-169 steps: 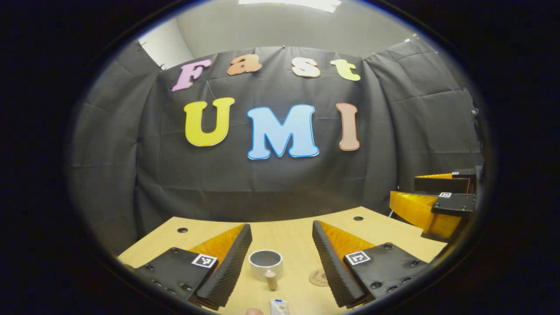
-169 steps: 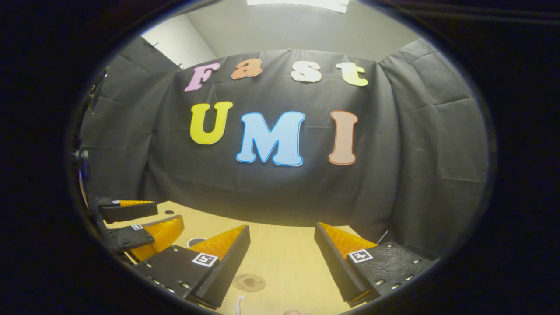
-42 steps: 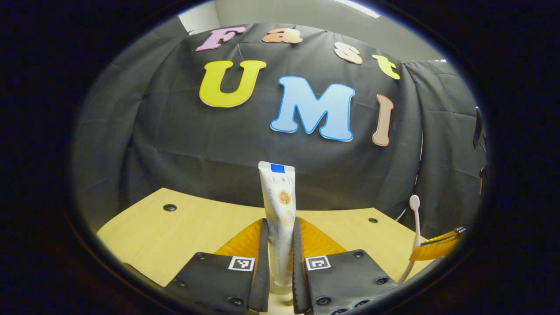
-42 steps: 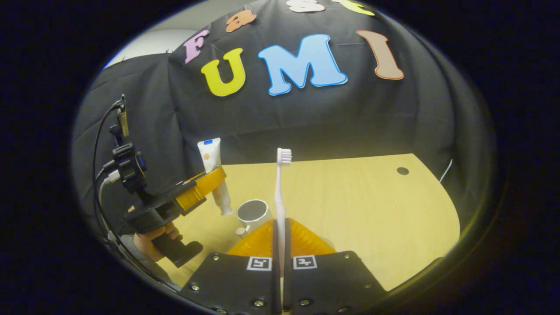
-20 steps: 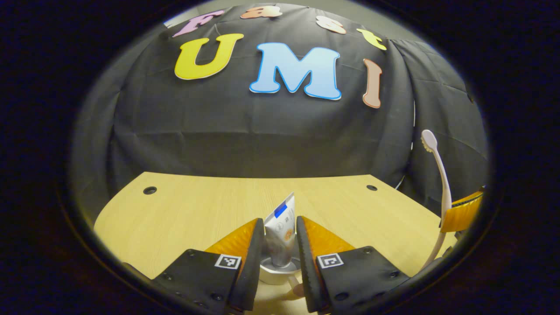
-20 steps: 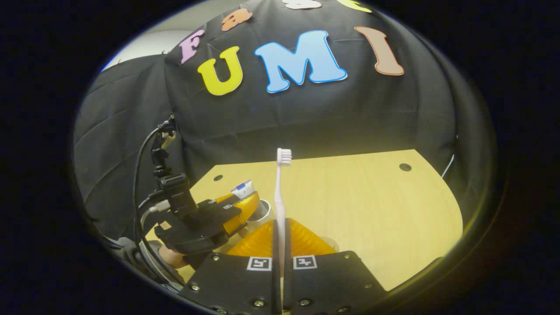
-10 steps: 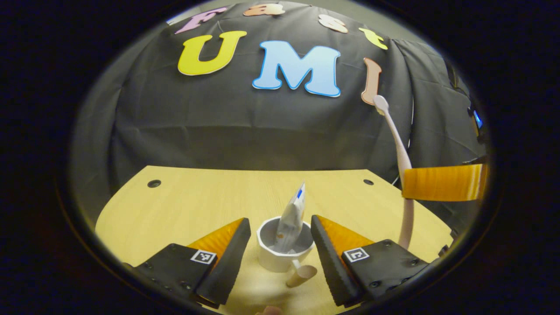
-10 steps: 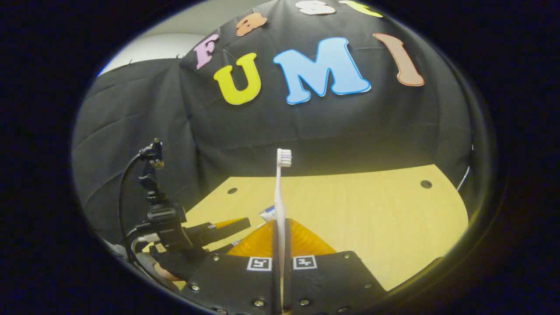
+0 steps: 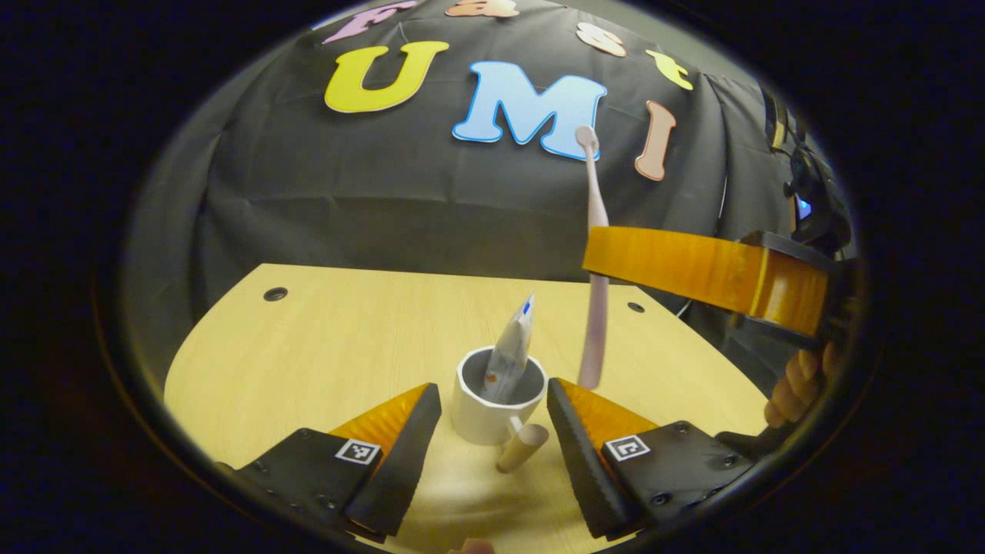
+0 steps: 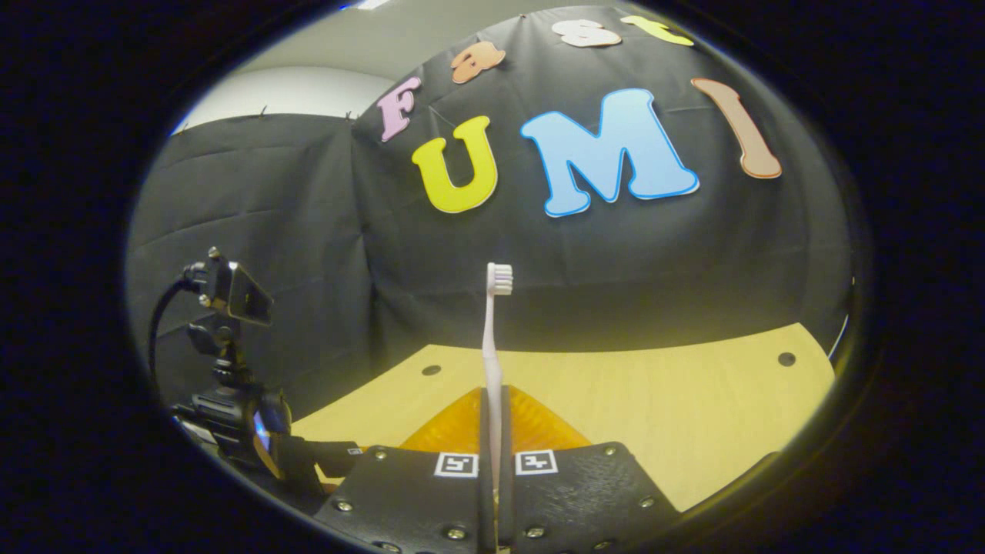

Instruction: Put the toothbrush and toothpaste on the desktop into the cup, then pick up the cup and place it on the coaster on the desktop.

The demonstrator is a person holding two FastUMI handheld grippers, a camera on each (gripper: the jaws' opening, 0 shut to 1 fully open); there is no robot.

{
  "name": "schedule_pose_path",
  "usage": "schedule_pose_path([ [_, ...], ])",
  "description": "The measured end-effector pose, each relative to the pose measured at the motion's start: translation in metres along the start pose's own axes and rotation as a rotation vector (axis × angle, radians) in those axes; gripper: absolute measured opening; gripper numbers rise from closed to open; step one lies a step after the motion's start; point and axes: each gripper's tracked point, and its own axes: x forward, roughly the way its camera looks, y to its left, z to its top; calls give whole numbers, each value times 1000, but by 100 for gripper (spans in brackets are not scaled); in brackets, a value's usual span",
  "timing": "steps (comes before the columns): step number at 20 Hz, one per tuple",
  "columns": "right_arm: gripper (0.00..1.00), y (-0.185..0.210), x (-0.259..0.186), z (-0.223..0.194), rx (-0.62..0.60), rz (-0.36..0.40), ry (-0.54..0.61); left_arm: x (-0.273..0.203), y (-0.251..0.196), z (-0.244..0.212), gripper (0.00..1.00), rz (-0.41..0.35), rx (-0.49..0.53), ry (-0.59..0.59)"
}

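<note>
A white cup (image 9: 492, 412) with a wooden handle (image 9: 523, 448) stands on the desktop, and the toothpaste tube (image 9: 512, 348) leans inside it. My left gripper (image 9: 491, 389) is open, with its fingers on either side of the cup and apart from it. My right gripper (image 9: 596, 255) comes in from the right, shut on the pale pink toothbrush (image 9: 592, 338). The brush hangs upright, head up, with its lower end just right of the cup's rim. In the right gripper view the toothbrush (image 10: 492, 331) rises from my shut right gripper (image 10: 492, 396).
The wooden desktop (image 9: 331, 338) has small cable holes near its far edge. A hand (image 9: 793, 388) holds the right gripper at the right. In the right gripper view the left gripper's body and a mounted camera (image 10: 231, 296) sit at the lower left.
The left gripper let go of the toothpaste into the cup and opened. The right gripper has carried the toothbrush leftward and closer, until it hangs beside the cup.
</note>
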Motion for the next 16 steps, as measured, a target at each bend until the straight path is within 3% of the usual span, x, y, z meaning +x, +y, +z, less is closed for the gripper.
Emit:
schedule_pose_path([
  [8, 3, 1, 39, -20, -33, -8, -27, -11, 15, -24, 91, -6, -42, 58],
  [16, 8, -4, 45, -30, -47, -32, 10, -9, 16, -30, 91, -19, -43, 75],
])
